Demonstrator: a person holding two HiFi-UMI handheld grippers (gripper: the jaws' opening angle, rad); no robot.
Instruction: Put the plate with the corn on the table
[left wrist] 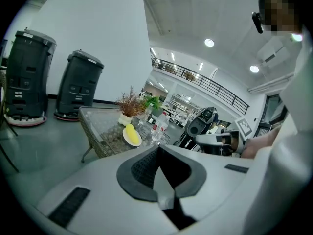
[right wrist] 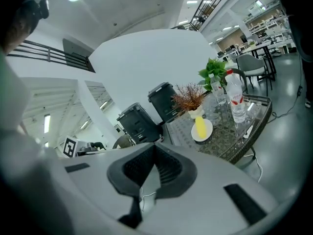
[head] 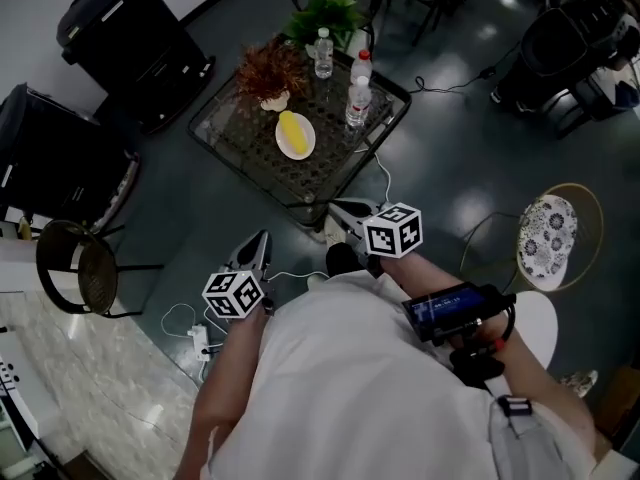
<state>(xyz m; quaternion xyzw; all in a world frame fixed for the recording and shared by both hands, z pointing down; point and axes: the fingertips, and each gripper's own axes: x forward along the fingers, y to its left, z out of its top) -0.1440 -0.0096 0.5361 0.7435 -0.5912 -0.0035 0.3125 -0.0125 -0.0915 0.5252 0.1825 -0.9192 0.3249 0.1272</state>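
A white plate with a yellow corn cob lies on the glass-topped wicker table, near its middle. The same plate shows in the left gripper view and in the right gripper view, well ahead of both sets of jaws. My left gripper and right gripper hang over the floor in front of the table's near corner. Both are shut with nothing between their pads. Neither touches the plate or the table.
Also on the table are a dried plant in a small pot, a green plant and three water bottles. Two black machines stand at the left, with a wicker chair. A patterned stool stands at the right. Cables lie on the floor.
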